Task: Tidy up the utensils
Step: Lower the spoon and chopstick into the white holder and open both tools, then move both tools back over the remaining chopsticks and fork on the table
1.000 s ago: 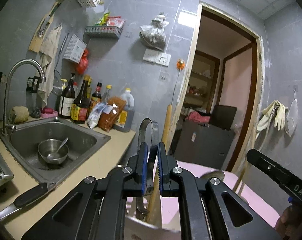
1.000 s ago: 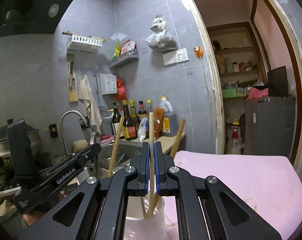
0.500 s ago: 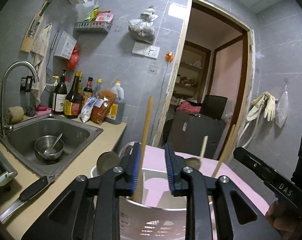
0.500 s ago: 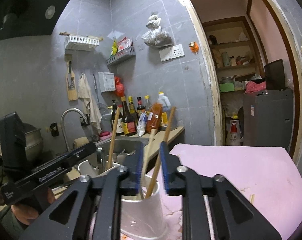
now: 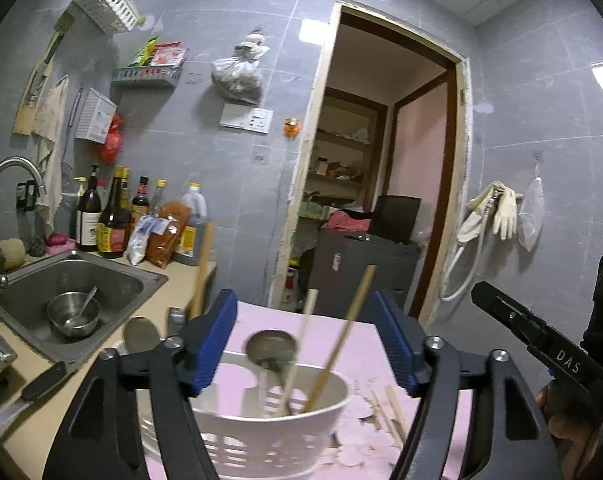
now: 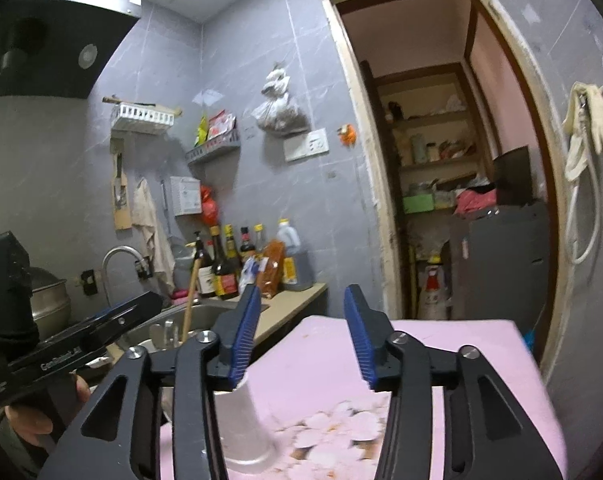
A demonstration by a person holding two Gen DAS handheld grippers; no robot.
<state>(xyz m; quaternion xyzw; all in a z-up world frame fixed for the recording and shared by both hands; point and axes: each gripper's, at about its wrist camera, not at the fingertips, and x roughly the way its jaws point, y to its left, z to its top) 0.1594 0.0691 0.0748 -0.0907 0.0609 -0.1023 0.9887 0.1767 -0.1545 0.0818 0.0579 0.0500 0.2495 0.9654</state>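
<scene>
Standing on the pink table (image 5: 365,356), just beside the beige counter (image 5: 85,384) with its steel sink (image 5: 41,280), the white slotted holder (image 5: 261,432) now carries the utensils under inspection. A second white container, the cup (image 6: 241,420), stands on the same table in the right wrist view; its contents are hidden behind the gripper frame.

Left gripper (image 5: 305,344): jaws spread wide, nothing between the blue pads. One second ago they were closed on a metal-handled utensil; half a second ago they had begun to part. The ladle (image 5: 271,350) now rests inside the holder, bowl uppermost, leaning against two chopsticks (image 5: 341,340) that tilt to the right. A further wooden stick (image 5: 203,268) and two metal handles (image 5: 141,334) rise at the holder's left edge, partly masked by the left finger.

Right gripper (image 6: 299,336): jaws likewise well apart and empty. One second ago they pinched a chopstick upright over the cup; that stick is no longer between the pads, and I cannot tell from this view where it settled.

Finding: both releases appear complete, so two utensils are judged deposited. Loose chopsticks (image 5: 389,408) lie flat on the table, just right of the holder, among pale debris. A knife (image 5: 33,388) lies on the counter near the sink. These are probably the outstanding items.

Small bowl with spoon (image 5: 73,312) sits in the sink, untouched.
</scene>
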